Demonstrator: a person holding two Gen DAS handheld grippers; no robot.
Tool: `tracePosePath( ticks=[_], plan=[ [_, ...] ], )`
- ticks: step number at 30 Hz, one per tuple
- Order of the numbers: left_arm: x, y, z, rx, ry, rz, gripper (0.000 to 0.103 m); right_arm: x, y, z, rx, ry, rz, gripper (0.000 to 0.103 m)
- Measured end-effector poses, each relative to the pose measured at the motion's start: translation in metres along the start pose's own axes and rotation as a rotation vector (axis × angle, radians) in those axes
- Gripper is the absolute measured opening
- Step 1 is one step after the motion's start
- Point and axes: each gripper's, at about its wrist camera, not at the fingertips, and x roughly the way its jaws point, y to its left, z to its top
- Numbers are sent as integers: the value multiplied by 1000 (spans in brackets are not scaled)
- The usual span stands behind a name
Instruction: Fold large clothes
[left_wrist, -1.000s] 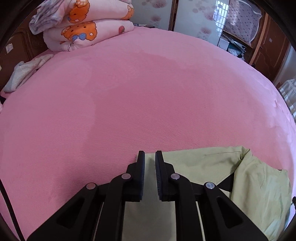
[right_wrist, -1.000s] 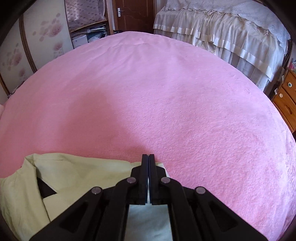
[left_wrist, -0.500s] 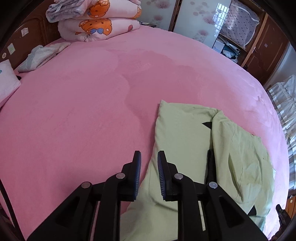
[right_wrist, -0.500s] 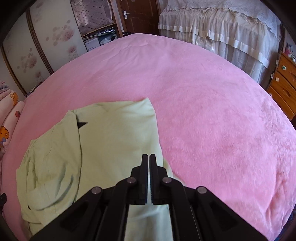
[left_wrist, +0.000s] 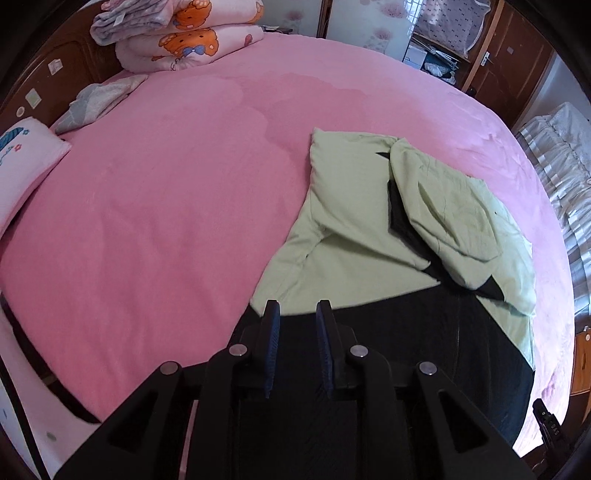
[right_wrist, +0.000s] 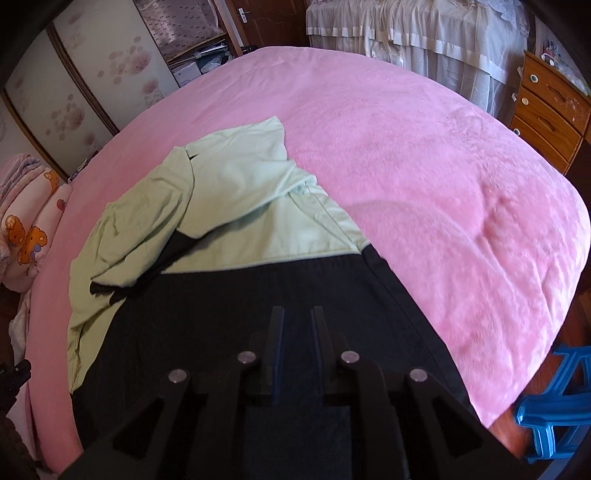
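I am holding both grippers over a pale green and black garment (left_wrist: 354, 236) that is lying spread on the pink bed (left_wrist: 166, 192). My left gripper (left_wrist: 295, 314) is standing slightly parted and gripping nothing. My right gripper (right_wrist: 295, 317), jaws just opening, is likewise released above the garment's black section, near the bed's edge.

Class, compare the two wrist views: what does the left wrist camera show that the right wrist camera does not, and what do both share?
Only the left wrist view: a white pillow and a grey cloth near the headboard. Only the right wrist view: a wooden drawer chest, white frilled curtains and a blue plastic chair. Both: the pink bedspread and the green-and-black garment spread on it.
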Motion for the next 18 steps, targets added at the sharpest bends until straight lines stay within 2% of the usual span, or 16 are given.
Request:
tracePosePath(
  ticks=[5, 6, 8, 14, 16, 18],
  plan=[
    [-21, 14, -60, -32, 72, 12, 21, -24, -26, -34, 11, 82, 6, 20],
    [-24, 16, -71, -35, 84, 22, 21, -28, -29, -39, 10, 94, 5, 22],
    [-28, 24, -92, -62, 113, 20, 21, -36, -38, -50, 22, 114, 8, 33],
    [-32, 46, -136, -152, 182, 30, 23, -48, -71, -75, 110, 171, 0, 42],
    [-31, 49, -147, -159, 205, 37, 26, -49, -85, -82, 175, 193, -2, 49],
    [-27, 52, -155, -155, 222, 44, 40, -48, -99, -89, 241, 204, -26, 52]
  ],
)
